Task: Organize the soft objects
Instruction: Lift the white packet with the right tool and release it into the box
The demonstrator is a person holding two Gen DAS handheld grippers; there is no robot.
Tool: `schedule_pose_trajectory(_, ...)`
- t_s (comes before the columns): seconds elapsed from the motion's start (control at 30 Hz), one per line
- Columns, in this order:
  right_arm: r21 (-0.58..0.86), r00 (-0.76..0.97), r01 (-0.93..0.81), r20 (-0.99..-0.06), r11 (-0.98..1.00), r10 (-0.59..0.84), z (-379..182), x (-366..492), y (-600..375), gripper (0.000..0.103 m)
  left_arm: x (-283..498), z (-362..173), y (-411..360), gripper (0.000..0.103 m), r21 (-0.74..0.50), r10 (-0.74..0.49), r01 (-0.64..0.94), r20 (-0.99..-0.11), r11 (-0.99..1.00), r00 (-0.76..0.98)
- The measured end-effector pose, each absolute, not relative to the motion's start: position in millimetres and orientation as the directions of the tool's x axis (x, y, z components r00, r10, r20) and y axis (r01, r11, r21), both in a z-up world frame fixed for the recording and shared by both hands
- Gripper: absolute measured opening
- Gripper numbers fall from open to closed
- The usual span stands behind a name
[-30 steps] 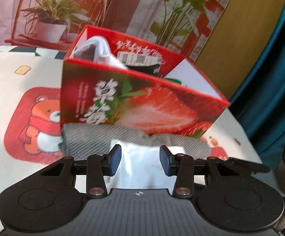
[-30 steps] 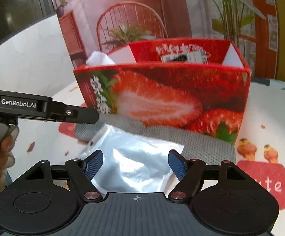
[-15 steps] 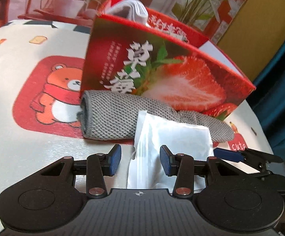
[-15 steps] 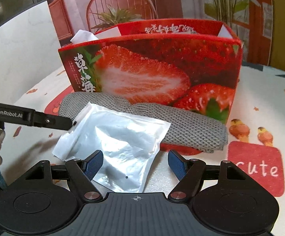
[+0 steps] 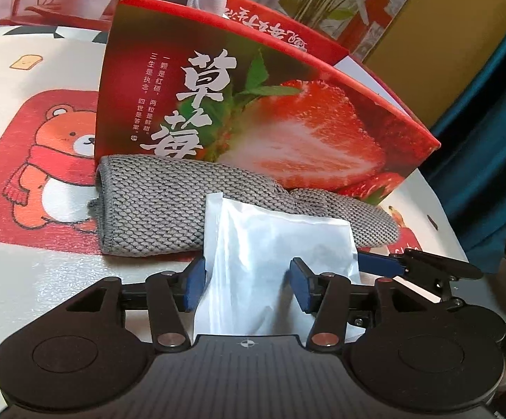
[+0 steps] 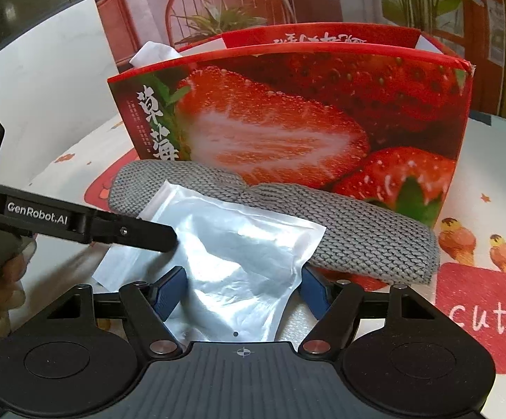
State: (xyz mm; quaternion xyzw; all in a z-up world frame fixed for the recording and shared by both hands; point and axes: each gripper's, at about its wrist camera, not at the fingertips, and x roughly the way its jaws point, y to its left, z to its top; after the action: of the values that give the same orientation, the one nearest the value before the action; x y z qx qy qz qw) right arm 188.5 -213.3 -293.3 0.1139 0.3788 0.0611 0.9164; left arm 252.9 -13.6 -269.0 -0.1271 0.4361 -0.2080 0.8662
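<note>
The strawberry box (image 6: pixel 287 115) and grey knit cloth (image 6: pixel 357 230) block forward passage; open tabletop (image 5: pixel 26 279) lies left.

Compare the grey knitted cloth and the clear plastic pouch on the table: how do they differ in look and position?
The grey knitted cloth is matt, thick and coarsely textured; the clear plastic pouch is thin, glossy and crinkled. The cloth lies against the foot of the strawberry box; the pouch lies nearer the cameras, overlapping the cloth's front edge. Both hand-held grippers straddle the pouch, not the cloth. Both items are soft and lie outside the box.
</note>
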Motion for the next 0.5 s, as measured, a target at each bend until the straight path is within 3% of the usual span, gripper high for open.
schedule_pose_trajectory(0.37,0.258,0.702,-0.056,-0.677,0.965,0.222,-291.8,189.6,-209.5,0.052,249.3,-271.4,-11.2,0.055,-0.448,-0.492,0.222,-0.685,0.866,0.537)
schedule_pose_trajectory(0.43,0.288,0.697,-0.069,-0.671,0.955,0.253,-291.4,189.4,-208.8,0.045,246.9,-271.2,-11.9,0.052,-0.456,-0.503,0.229,-0.684,0.86,0.528)
schedule_pose_trajectory(0.47,0.293,0.69,-0.078,-0.674,0.953,0.264,-291.4,189.4,-207.2,0.036,245.3,-270.6,-12.2,0.043,-0.437,-0.487,0.227,-0.692,0.87,0.533)
schedule_pose_trajectory(0.5,0.269,0.692,-0.08,-0.678,0.96,0.248,-290.9,189.3,-203.9,0.035,244.4,-271.2,-11.8,0.04,-0.427,-0.476,0.223,-0.697,0.876,0.537)
